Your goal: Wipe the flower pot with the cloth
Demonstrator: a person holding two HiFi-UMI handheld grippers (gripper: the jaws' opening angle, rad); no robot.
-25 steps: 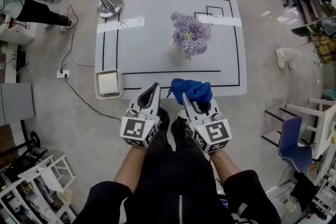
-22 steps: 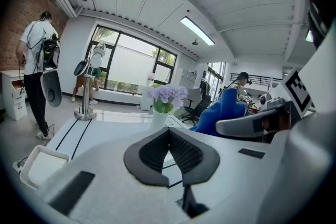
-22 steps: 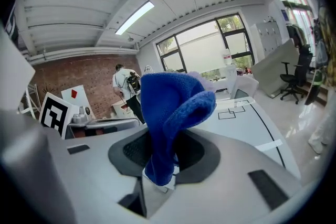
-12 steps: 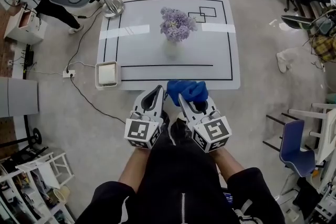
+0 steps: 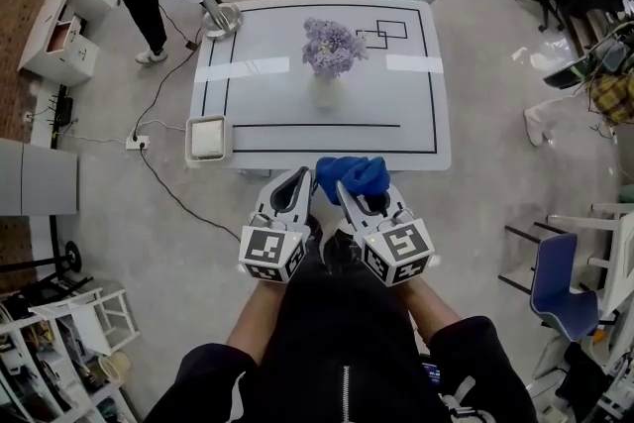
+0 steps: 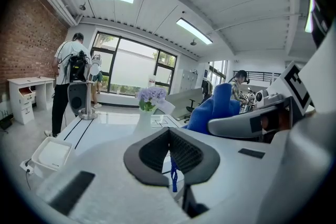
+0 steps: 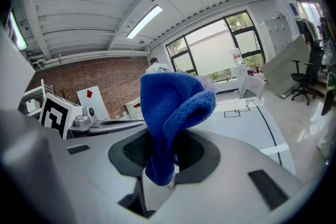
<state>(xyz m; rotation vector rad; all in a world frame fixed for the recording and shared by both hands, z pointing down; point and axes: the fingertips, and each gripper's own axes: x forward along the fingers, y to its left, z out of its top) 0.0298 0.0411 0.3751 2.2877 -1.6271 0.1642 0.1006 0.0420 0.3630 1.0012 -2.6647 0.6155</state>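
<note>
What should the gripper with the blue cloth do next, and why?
Probably reach the right gripper forward over the table toward the pot. Its jaws already pinch the cloth, but the pot stands mid-table, well beyond the gripper at the near edge, so the cloth is not touching it.

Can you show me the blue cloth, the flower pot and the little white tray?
blue cloth (image 5: 353,175): head view, middle of the bunched top.
flower pot (image 5: 325,94): head view, its white side.
white tray (image 5: 190,139): head view, its left rim.
</note>
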